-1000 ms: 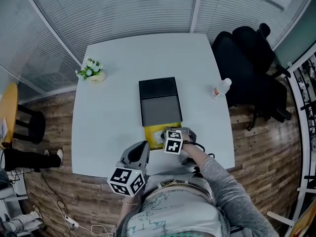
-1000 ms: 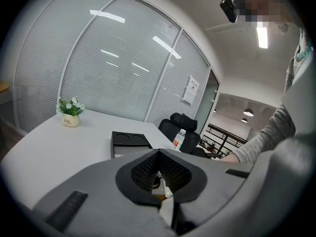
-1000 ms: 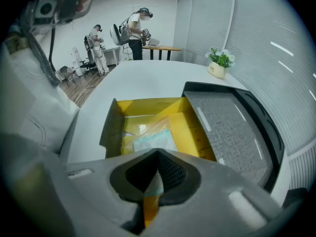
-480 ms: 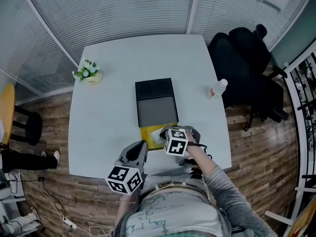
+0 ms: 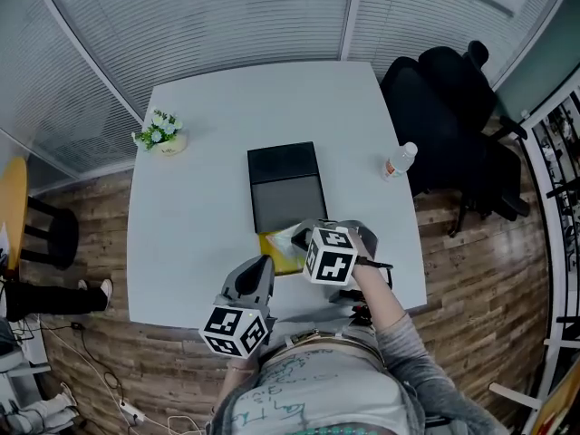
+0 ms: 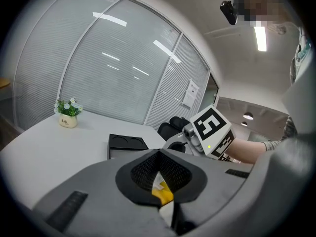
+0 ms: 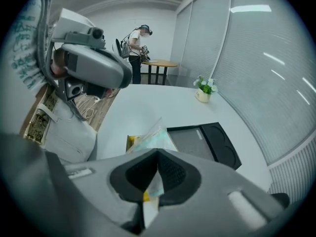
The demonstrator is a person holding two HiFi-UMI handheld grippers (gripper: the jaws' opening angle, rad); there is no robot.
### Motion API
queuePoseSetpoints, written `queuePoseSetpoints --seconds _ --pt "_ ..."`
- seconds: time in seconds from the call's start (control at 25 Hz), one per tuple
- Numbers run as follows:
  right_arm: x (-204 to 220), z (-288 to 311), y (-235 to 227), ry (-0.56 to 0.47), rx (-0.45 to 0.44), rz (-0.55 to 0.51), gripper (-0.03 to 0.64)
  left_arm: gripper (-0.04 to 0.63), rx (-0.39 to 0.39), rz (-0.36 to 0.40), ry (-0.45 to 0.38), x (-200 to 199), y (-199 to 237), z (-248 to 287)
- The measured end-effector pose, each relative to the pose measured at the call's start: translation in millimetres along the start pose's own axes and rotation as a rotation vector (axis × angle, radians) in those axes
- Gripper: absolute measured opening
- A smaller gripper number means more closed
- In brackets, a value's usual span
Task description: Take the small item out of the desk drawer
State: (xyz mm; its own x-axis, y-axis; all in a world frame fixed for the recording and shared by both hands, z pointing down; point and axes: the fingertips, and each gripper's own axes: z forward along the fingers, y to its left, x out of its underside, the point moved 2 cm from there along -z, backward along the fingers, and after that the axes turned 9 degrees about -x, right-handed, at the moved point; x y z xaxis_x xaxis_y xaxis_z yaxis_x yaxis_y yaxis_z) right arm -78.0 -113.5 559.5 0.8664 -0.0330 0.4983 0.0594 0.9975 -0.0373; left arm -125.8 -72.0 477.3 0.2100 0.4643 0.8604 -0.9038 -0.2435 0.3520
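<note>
Dim, bluish light; heavy fisheye bending at edges

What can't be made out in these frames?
- Packet contents: clear wrap pinched in the right gripper jaws in its own view. In the head view the gripper itself mostly covers it.
- Drawer interior: only a yellow strip shows in the head view. The packet, right gripper and left gripper cover the rest, so any other items are unknown.
- Bottle label: too small to read in the head view.
</note>
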Motion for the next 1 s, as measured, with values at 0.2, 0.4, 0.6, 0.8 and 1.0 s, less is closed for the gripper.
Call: queuePoseSetpoints --seconds 0.2,0.4,0.6,0.8,1.0 --pt "-6.3 -13.0 -1.5 -0.02 0.02 0.002 0.002 -0.003 0.011 0.005 0.002 0.7 -4.6 3.0" --pt "-8.6 -19.4 -0.1 -0.035 0.017 0.004 0.002 -0.003 0.018 0.003 0.003 0.7 -5.2 4.4" --pt "-10.4 -25.6 0.5 -0.041 0.009 -0.01 0.002 -0.003 0.032 0.001 0.003 0.3 -8.8 7.1" --pt "-9.6 -30.6 1.2 -0.054 0.004 -0.008 0.002 -0.003 0.046 0.009 0.022 6.6 -13.7 9.5" --pt "-8.7 -36.4 4.0 -0.065 0.0 0.005 0.002 -0.003 0.045 0.03 0.013 4.4 -20.2 6.0"
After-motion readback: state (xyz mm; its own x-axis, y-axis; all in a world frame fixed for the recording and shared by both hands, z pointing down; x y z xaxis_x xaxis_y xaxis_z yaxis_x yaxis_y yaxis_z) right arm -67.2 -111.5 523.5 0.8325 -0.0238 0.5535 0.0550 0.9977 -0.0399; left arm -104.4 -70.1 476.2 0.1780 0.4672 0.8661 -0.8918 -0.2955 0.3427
